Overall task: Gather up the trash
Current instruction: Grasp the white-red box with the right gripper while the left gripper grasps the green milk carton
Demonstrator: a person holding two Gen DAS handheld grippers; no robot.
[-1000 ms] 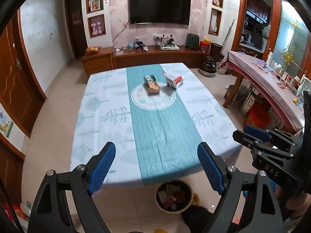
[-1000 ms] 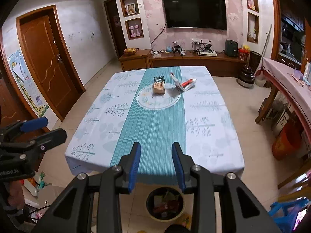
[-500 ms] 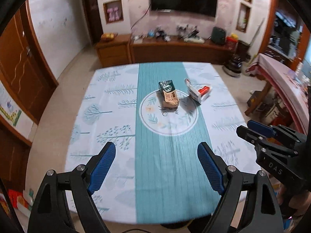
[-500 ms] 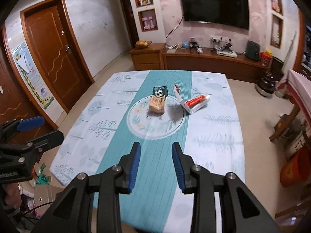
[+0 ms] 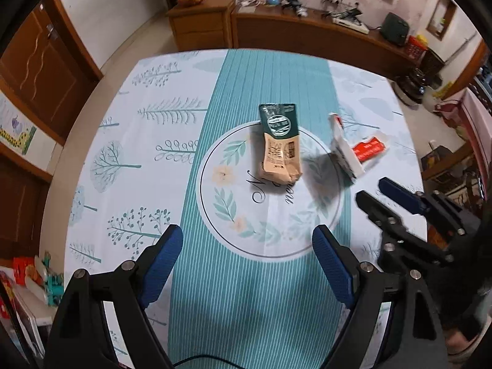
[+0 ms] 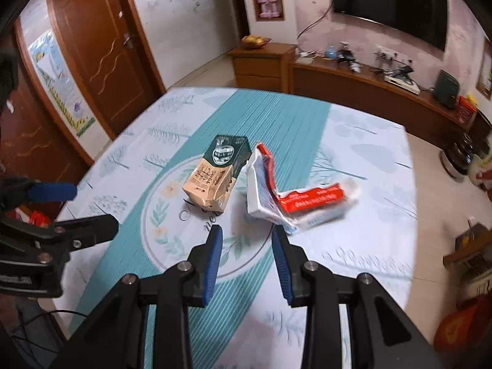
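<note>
Green-and-tan carton [image 5: 279, 144], red-and-white box [image 6: 295, 200] at its 3 o'clock; tablecloth [image 5: 147, 141] was white tree-print with teal striped centre

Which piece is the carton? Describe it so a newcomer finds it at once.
On the tablecloth, find the round floral emblem on the teal stripe. The carton lies at its far edge: dark green top, tan body, unlike the torn red-and-white box beside it.

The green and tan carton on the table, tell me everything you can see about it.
The green and tan carton is a small drink-type box, seemingly coated paperboard, dark green with a round emblem at its far end, tan with dark print at its crumpled near end. It lies on its side on the tablecloth, on the round floral print's far edge, left of the red and white box. Nothing grips it.
</note>
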